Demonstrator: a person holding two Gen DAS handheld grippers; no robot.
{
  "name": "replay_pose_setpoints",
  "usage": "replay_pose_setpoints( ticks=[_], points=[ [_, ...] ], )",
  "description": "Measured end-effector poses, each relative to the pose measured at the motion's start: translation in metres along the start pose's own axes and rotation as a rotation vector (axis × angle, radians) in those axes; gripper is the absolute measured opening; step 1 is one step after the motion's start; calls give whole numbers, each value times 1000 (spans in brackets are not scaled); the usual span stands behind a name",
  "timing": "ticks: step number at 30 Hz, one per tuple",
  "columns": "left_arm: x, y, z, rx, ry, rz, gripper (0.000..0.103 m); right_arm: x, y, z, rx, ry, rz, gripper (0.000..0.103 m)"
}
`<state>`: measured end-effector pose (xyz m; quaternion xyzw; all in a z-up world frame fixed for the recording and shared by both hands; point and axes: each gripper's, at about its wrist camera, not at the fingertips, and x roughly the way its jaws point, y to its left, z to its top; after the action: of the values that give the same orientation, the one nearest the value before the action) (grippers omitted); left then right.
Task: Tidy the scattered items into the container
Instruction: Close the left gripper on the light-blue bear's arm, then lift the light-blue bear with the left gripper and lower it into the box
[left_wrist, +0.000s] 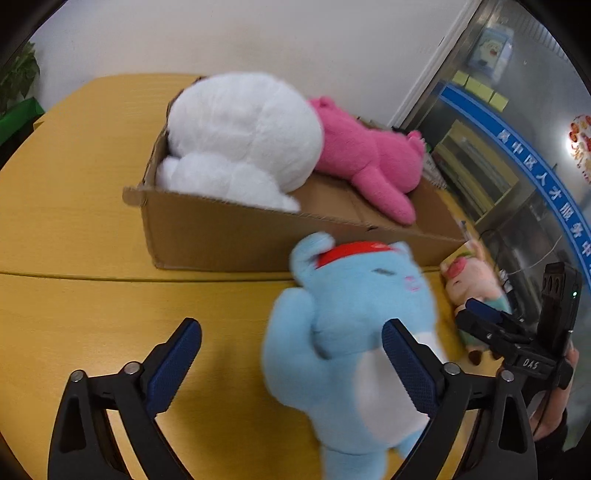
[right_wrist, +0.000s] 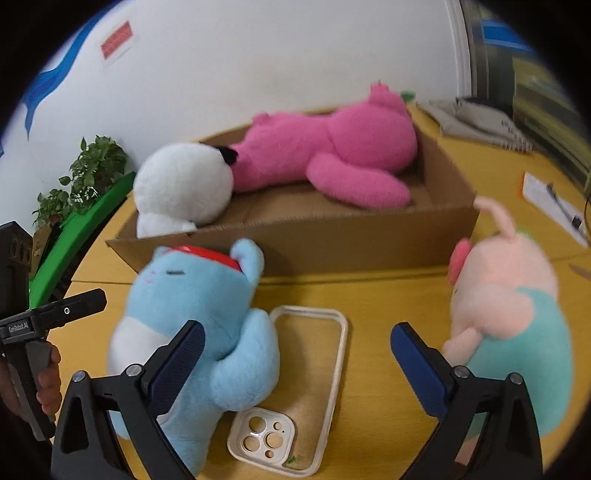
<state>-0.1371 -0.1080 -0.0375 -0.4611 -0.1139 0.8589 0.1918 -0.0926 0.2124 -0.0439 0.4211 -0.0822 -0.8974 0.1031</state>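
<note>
An open cardboard box (left_wrist: 229, 236) (right_wrist: 332, 240) on the yellow table holds a white plush (left_wrist: 240, 136) (right_wrist: 181, 184) and a pink plush (left_wrist: 369, 158) (right_wrist: 332, 151). A blue cat plush (left_wrist: 354, 332) (right_wrist: 199, 317) with a red cap stands in front of the box. A pink pig plush in a teal outfit (right_wrist: 513, 317) (left_wrist: 472, 284) stands to its right. My left gripper (left_wrist: 291, 354) is open, with the blue cat against its right finger. My right gripper (right_wrist: 297, 354) is open between the two plushes, over a clear phone case (right_wrist: 295, 387).
A potted plant (right_wrist: 88, 173) and a green board stand at the table's far left. A notebook (right_wrist: 480, 122) and a clipboard with a pen (right_wrist: 554, 206) lie right of the box. A glass partition (left_wrist: 517, 147) runs along the right.
</note>
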Motion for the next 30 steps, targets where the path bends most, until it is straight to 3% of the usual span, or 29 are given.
replay_pose_setpoints(
  ticks=[2, 4, 6, 7, 11, 12, 13, 15, 18, 22, 26, 30],
  points=[
    [13, 11, -1, -19, 41, -18, 79, 14, -2, -4, 5, 40, 8, 93],
    [26, 18, -4, -38, 85, -39, 74, 23, -1, -8, -4, 66, -1, 90],
    [35, 16, -8, -13, 116, -27, 73, 31, 2, -12, -8, 102, 34, 78],
    [39, 15, -10, -5, 127, -27, 67, 36, 5, -14, -15, 120, 57, 75],
    [39, 13, -14, -1, 142, -86, 32, 46, 18, -18, -46, 159, 124, 54],
    [37, 11, -14, 10, 141, -78, 32, 48, 19, -17, -52, 165, 143, 39],
    [34, 7, -15, 30, 136, -56, 29, 49, 22, -16, -61, 172, 171, 31],
    [30, 5, -13, 42, 131, -44, 26, 49, 26, -16, -97, 168, 167, 28],
    [15, -1, -10, 40, 106, -49, 24, 40, 23, -15, -85, 135, 202, 23],
    [-23, -31, 10, 109, 2, -37, 24, 6, 20, 2, -107, 34, 204, 22],
    [-48, -63, 69, 175, -140, -3, 24, -28, 24, 51, -173, -102, 182, 22],
    [-27, -70, 132, 181, -189, 19, 24, -39, 22, 122, -241, -226, 124, 22]
  ],
)
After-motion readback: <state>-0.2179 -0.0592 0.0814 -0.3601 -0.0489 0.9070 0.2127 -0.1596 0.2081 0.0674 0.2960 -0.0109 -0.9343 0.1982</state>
